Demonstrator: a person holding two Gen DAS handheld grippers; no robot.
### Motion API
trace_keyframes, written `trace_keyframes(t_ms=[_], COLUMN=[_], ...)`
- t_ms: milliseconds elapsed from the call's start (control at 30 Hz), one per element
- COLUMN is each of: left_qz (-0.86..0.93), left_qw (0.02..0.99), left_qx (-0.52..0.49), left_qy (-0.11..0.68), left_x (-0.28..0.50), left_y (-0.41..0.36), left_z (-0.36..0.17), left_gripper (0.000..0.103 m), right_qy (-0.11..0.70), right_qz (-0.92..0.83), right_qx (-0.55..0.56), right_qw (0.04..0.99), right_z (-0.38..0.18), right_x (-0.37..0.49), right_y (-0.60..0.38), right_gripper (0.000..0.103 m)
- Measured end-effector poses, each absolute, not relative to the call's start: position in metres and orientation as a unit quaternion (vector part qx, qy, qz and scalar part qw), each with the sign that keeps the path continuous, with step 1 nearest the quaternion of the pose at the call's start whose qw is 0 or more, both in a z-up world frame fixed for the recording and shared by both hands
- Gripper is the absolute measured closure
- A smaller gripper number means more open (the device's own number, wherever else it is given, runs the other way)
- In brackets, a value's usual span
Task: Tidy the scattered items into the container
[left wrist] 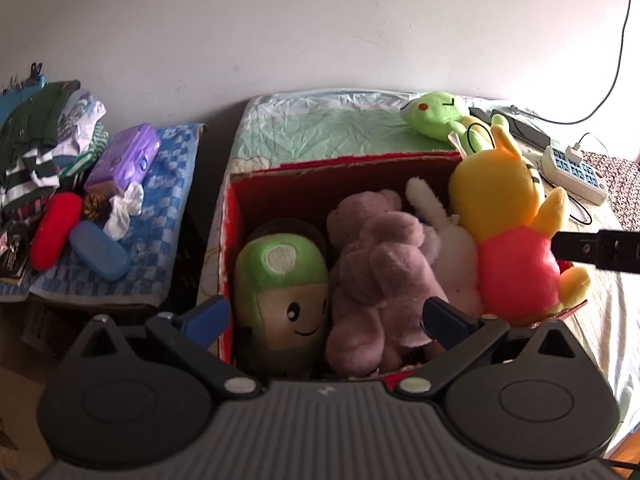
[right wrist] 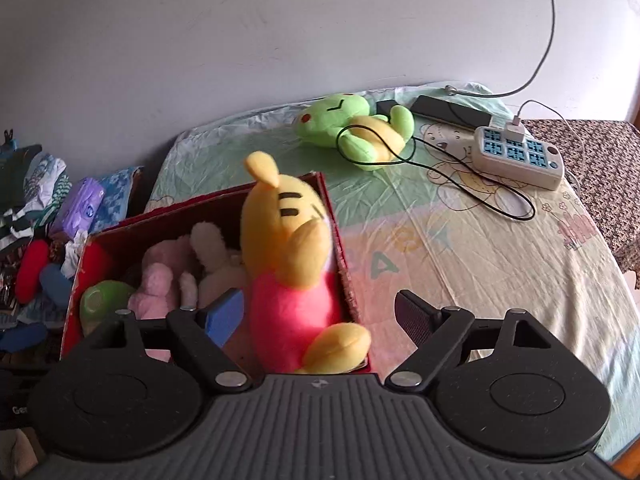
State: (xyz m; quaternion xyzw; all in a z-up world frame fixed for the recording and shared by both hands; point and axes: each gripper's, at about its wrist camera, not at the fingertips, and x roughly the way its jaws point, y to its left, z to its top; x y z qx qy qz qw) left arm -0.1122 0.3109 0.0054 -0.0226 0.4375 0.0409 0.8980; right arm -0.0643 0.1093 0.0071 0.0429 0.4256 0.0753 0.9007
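A plain white painted wall (left wrist: 320,20) fills the upper half of both views, lit by soft daylight. Below it, in the middle of the frame, lies a bed covered with a pale green, crinkled cartoon-print sheet (right wrist: 460,248). At the right edge a brown speckled fabric surface (right wrist: 592,168) adjoins the bed. At the left of the frame stands a low stand draped with a blue-and-white checked towel (left wrist: 168,200). A grey cable (right wrist: 548,32) runs down the wall at upper right. A strip of wooden floor (left wrist: 628,456) shows at lower right.
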Motion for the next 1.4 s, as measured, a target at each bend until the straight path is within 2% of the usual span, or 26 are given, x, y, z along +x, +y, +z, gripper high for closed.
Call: trace_keyframes(t_ms=[367, 900, 1400], left_qz=[0.037, 0.078, 0.104], left_qw=[0.897, 0.861, 0.880], left_qx=[-0.022, 0.019, 0.047], left_qy=[0.440, 0.502, 0.460], left_x=[-0.143, -0.157, -0.138], left_y=[0.298, 0.280, 0.269], left_z=[0.004, -0.022, 0.007], left_gripper=[0.000, 0.000, 0.000], right_qy=[0.433, 0.475, 0.451], right_qz=[0.085, 0.124, 0.142], right_qx=[0.013, -0.017, -0.011], right_qw=[0.897, 0.871, 0.881], right_z=[0.006, -0.017, 0.003], right_x=[-0.090, -0.102, -0.091], right_y=[0.117, 0.125, 0.119], right_gripper=[0.018, 0.017, 0.017])
